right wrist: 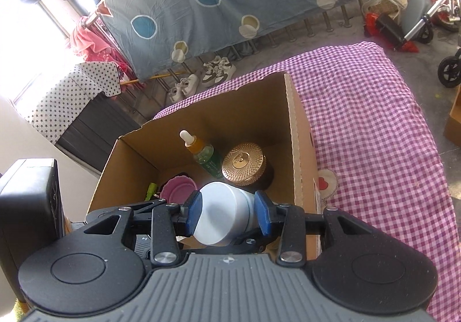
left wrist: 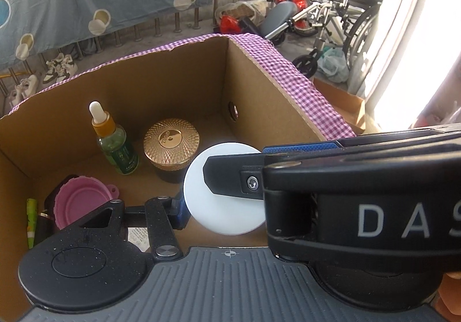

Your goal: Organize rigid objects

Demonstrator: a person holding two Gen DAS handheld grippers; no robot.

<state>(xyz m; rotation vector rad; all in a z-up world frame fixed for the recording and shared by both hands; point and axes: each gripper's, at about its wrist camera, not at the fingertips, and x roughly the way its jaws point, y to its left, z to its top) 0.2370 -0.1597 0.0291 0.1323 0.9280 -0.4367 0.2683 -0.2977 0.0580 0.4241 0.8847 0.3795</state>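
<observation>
Above the cardboard box (right wrist: 296, 132), near its right wall, my right gripper (right wrist: 227, 217) jaws clamp a white jar (right wrist: 222, 215); left gripper (left wrist: 184, 206) jaws' state I cannot tell.

white jar (right wrist: 223, 217): round, tipped on its side, clamped between blue pads over the cardboard box (right wrist: 294, 132)
dropper bottle (right wrist: 201, 153): upright, far wall of box
gold-lidded jar (right wrist: 245, 168): upright, beside bottle
pink lid (right wrist: 178, 191): left wall of box

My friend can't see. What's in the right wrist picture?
The right gripper holds a white jar over an open cardboard box. Inside stand a dropper bottle and a gold-lidded jar, beside a pink lid.
</observation>
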